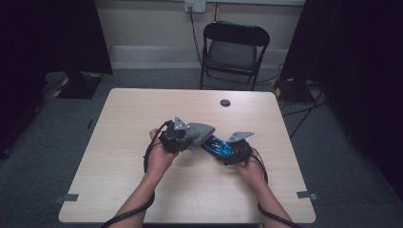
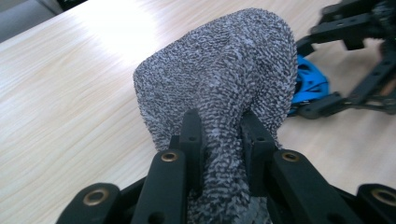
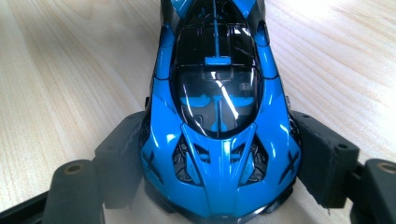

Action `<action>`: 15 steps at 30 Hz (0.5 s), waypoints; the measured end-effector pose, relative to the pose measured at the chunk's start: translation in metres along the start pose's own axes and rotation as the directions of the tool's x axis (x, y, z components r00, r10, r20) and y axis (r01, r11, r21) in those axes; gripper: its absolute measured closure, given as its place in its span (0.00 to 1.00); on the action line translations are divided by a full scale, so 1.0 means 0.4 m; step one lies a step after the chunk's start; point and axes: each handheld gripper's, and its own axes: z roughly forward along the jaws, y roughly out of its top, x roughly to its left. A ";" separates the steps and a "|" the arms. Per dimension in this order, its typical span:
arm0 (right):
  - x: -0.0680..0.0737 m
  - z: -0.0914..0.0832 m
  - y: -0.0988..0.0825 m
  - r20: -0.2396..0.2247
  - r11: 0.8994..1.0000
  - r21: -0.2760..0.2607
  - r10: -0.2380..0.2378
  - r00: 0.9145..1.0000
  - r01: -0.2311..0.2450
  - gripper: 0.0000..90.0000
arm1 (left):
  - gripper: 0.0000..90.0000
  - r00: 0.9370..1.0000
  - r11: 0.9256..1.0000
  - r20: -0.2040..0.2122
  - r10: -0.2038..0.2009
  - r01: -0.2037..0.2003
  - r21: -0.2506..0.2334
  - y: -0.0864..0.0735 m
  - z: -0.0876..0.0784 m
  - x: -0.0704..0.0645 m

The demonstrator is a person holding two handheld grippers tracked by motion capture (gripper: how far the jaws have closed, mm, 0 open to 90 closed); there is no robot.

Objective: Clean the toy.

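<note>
grey cloth (image 2: 219, 74) in left gripper (image 2: 219, 135); blue toy car (image 3: 217, 116) in right gripper (image 3: 219, 158)

Black folding chair (image 1: 235, 50) behind table (image 1: 142, 114) w/ round grommet (image 1: 225, 102); wall outlet (image 1: 195, 5) above.

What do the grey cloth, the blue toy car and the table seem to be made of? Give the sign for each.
Cloth: looks like knitted or looped fabric, matt; speckled grey nubbly texture, bunched softly.
Toy car: glossy blue body, painted plastic or metal, hard to say which; sharp highlights, dark see-through canopy.
Table: pale wood-look top, probably laminate; even grain lines, slight sheen.
</note>
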 end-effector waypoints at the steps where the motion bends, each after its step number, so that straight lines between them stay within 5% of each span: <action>1: 0.000 0.000 0.000 0.000 1.000 0.000 0.000 1.000 0.000 0.28 | 0.82 1.000 1.000 0.007 0.005 -0.005 0.000 0.003 -0.002 -0.008; 8: 0.000 0.000 0.000 0.001 1.000 0.000 -0.001 1.000 0.001 0.28 | 0.82 0.997 0.998 0.042 0.062 -0.063 0.012 0.009 0.020 -0.072; 15: 0.000 0.000 0.000 0.001 1.000 0.000 0.000 1.000 0.000 0.28 | 0.83 0.986 0.988 0.092 0.140 -0.145 0.053 0.009 0.075 -0.141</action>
